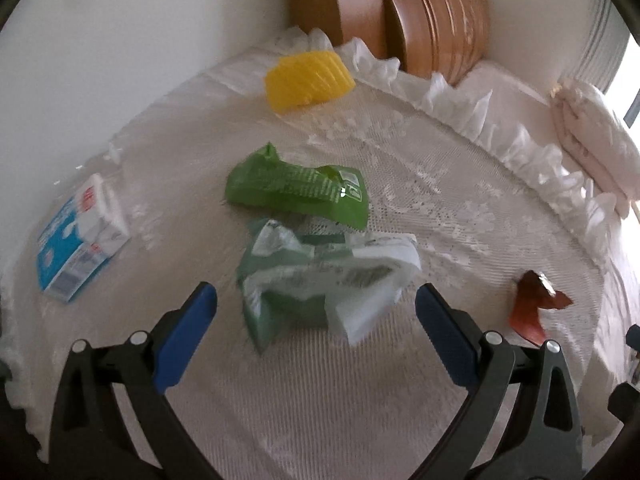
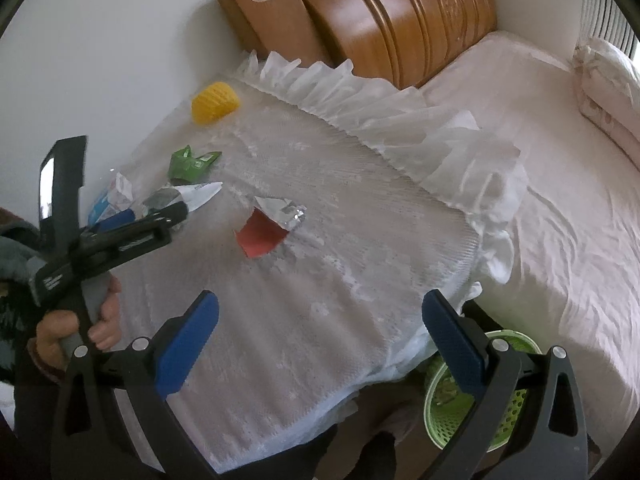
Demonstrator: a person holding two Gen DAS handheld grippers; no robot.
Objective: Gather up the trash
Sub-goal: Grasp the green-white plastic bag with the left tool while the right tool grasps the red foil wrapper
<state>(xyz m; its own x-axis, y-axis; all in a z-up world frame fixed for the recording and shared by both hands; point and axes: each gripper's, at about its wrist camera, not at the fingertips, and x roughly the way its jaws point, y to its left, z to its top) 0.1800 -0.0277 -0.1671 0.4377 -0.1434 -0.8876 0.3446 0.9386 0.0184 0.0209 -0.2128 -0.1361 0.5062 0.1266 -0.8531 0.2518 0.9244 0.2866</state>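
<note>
Trash lies on a table under a white lace cloth (image 1: pixel 400 208). My left gripper (image 1: pixel 316 300) is open, its blue pads on either side of a crumpled pale green and white wrapper (image 1: pixel 320 276), not touching it. Behind the wrapper lies a bright green packet (image 1: pixel 296 192). A blue and white carton (image 1: pixel 80 236) rests at the left and a red wrapper (image 1: pixel 532 304) at the right. My right gripper (image 2: pixel 320 308) is open above the cloth with nothing between its pads. The red wrapper (image 2: pixel 264 232), with foil inside, lies ahead of it. The left gripper (image 2: pixel 160 216) shows at the left, held by a hand.
A yellow ribbed cup (image 1: pixel 308 78) lies on its side at the table's far edge, by the wall. A green mesh bin (image 2: pixel 480 392) stands on the floor below the table's near right corner. A bed (image 2: pixel 560 200) with a wooden headboard (image 2: pixel 400 16) flanks the table on the right.
</note>
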